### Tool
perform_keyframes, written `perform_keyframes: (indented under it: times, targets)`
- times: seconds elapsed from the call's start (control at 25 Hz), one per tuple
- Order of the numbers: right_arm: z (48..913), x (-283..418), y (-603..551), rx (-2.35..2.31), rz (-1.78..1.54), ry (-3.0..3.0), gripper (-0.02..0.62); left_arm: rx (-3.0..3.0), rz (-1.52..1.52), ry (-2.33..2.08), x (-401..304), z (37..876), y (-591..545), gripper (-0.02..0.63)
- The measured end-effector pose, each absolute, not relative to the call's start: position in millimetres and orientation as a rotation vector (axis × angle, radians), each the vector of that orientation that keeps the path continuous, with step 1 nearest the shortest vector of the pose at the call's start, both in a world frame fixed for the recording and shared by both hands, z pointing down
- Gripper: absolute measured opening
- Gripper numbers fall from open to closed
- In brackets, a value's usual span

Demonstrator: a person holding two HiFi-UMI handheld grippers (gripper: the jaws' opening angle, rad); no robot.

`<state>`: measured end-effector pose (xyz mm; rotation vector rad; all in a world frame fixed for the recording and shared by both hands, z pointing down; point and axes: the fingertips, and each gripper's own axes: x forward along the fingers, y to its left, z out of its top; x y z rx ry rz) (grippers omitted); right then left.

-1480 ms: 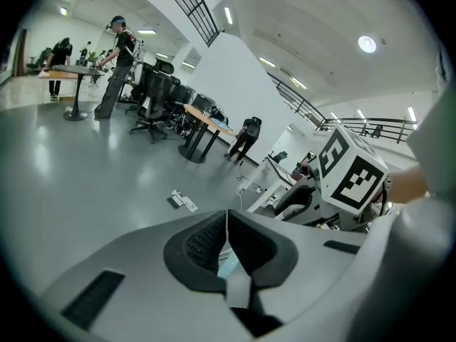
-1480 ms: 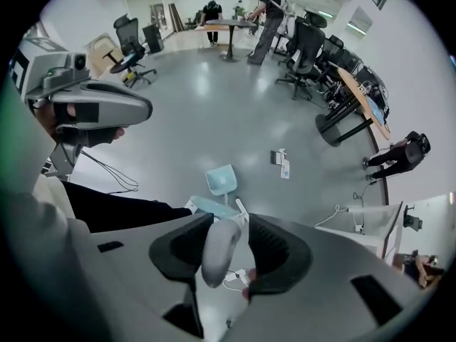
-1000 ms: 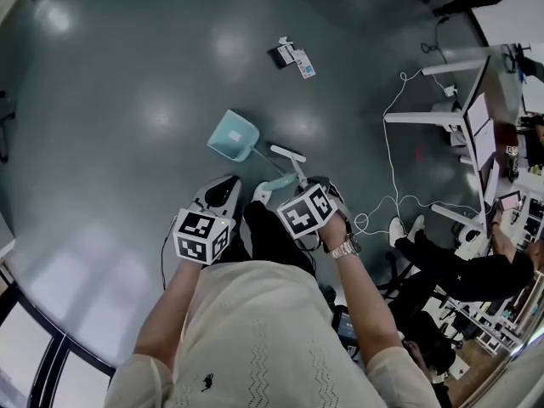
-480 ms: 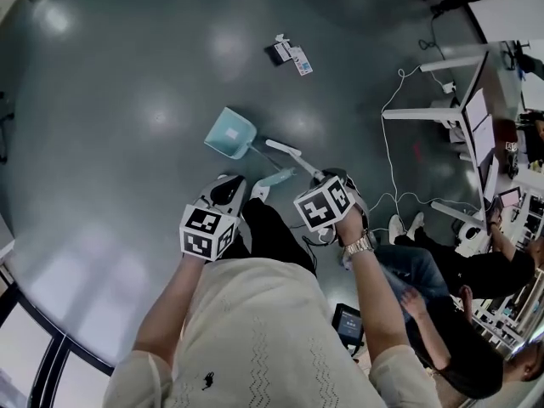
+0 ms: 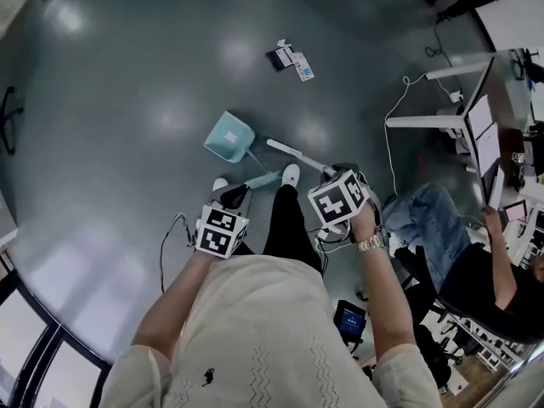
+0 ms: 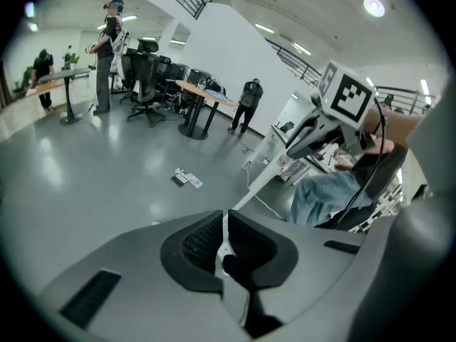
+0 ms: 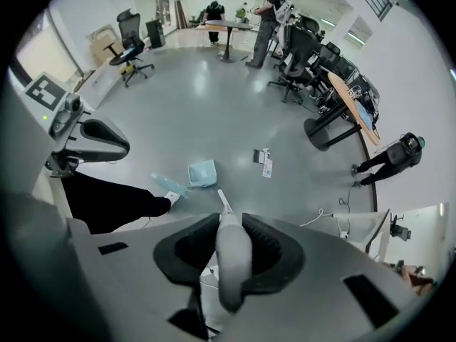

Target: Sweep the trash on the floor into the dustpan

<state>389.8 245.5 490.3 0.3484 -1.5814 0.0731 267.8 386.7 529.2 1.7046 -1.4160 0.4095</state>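
Observation:
The trash (image 5: 293,58), a few cards and papers, lies on the grey floor far ahead, and shows again as the trash (image 6: 187,179) and the trash (image 7: 265,162). A teal dustpan (image 5: 228,136) stands on the floor, its teal handle (image 5: 263,179) slanting back toward me. My left gripper (image 5: 235,195) is shut just left of the handle's end; I see nothing held in the left gripper (image 6: 225,237). My right gripper (image 5: 330,175) is shut on the white broom handle (image 5: 297,155), which reaches toward the dustpan. The same handle (image 7: 229,248) sits between the pads of the right gripper (image 7: 231,262).
My black-trousered legs and white shoes (image 5: 291,174) stand between the grippers. A seated person in jeans (image 5: 429,219) is close on the right, beside white desks (image 5: 442,75) and a cable (image 5: 393,134). Office chairs and more desks (image 7: 306,55) stand farther off.
Both grippers have shifted right in the head view, the left one also nearer the dustpan handle. My right foot has stepped forward. The dustpan stays put; the seated person has moved closer.

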Motion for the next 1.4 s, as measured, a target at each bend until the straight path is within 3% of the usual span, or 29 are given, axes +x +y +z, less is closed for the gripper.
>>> perform_keyframes:
  times: [0.28, 0.36, 0.44, 0.56, 0.76, 1.04, 1.4]
  targets:
    - [496.7, 400.6, 177.4, 0.144, -0.071, -1.667, 0.114, 1.687, 0.844, -1.6, 293.3, 560.1, 349.0, 0.014]
    - [494.9, 409.4, 157.1, 0.106, -0.095, -1.683, 0.114, 1.57, 0.849, -1.623, 299.7, 563.6, 346.3, 0.017]
    - [492.5, 417.9, 141.2, 0.068, -0.109, -1.694, 0.114, 1.316, 0.673, -1.676, 304.2, 563.0, 352.5, 0.041]
    - [492.6, 420.7, 119.7, 0.005, -0.136, -1.706, 0.114, 0.814, 0.238, -1.766, 308.0, 564.4, 363.4, 0.149]
    - [495.7, 404.1, 94.9, -0.095, -0.197, -1.736, 0.114, 0.082, -0.373, -1.713, 331.9, 611.9, 366.2, 0.17]
    - [494.5, 387.3, 93.2, -0.167, -0.22, -1.723, 0.114, -0.359, -0.647, -1.708, 315.9, 655.8, 371.7, 0.175]
    - [494.8, 383.3, 88.8, -0.156, -0.2, -1.734, 0.114, -0.427, -0.735, -1.669, 315.0, 656.8, 365.0, 0.175]
